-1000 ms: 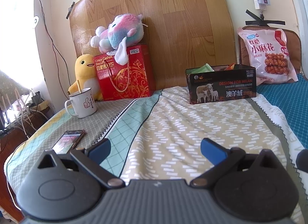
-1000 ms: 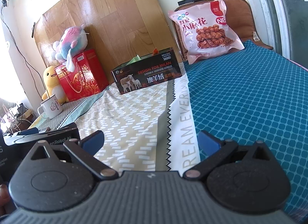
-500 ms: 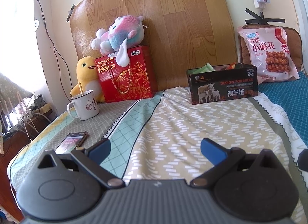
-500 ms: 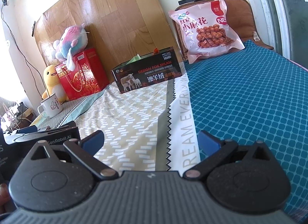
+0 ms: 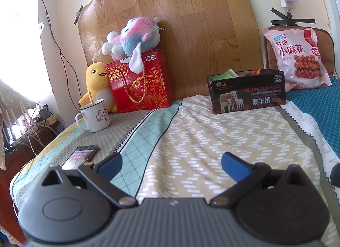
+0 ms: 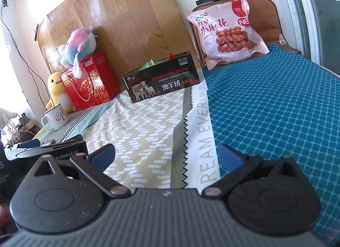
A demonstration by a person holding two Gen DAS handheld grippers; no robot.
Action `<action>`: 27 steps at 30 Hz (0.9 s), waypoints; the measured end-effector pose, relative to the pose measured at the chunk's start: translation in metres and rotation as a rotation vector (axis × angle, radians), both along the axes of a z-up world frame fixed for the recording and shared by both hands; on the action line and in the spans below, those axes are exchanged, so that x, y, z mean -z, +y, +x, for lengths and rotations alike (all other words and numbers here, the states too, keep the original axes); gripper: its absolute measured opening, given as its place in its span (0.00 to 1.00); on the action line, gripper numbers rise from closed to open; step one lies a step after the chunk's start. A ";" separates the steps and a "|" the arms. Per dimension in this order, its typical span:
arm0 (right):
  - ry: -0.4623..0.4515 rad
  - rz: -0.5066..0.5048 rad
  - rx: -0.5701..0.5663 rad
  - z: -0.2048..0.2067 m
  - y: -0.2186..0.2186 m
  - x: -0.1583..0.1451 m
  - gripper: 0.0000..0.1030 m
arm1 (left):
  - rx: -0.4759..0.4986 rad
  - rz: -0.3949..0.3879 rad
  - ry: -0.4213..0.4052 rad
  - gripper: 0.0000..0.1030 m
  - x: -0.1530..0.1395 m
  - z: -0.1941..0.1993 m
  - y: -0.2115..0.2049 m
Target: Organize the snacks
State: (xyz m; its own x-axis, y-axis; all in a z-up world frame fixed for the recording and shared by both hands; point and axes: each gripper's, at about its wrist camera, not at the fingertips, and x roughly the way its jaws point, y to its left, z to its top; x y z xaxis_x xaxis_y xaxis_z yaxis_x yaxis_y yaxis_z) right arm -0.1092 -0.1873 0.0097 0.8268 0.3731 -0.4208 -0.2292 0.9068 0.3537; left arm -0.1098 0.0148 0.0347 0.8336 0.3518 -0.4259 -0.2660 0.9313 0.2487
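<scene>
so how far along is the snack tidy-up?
Done: several packets already poke out of the open black box at the headboard. In hand: nothing; left gripper and right gripper both hover open over the bedspread. Left: the big pink snack bag leans against the brown cushion outside the box, untouched.

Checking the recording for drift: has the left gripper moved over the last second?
Yes. In its own view the black box and mug slid right, so the left gripper swung slightly left.
</scene>
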 end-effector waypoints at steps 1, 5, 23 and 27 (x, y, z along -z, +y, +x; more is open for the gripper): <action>0.000 0.000 0.000 -0.001 0.000 0.000 1.00 | 0.000 0.000 0.000 1.00 0.000 0.000 0.000; 0.000 0.000 0.002 -0.001 0.001 0.000 1.00 | 0.000 0.001 0.000 1.00 0.000 0.000 0.000; 0.007 0.001 -0.003 -0.002 -0.001 0.002 1.00 | 0.012 -0.017 0.024 1.00 0.001 -0.001 0.000; 0.008 0.002 -0.005 -0.001 -0.001 0.001 1.00 | 0.017 -0.017 0.029 1.00 0.001 -0.002 -0.001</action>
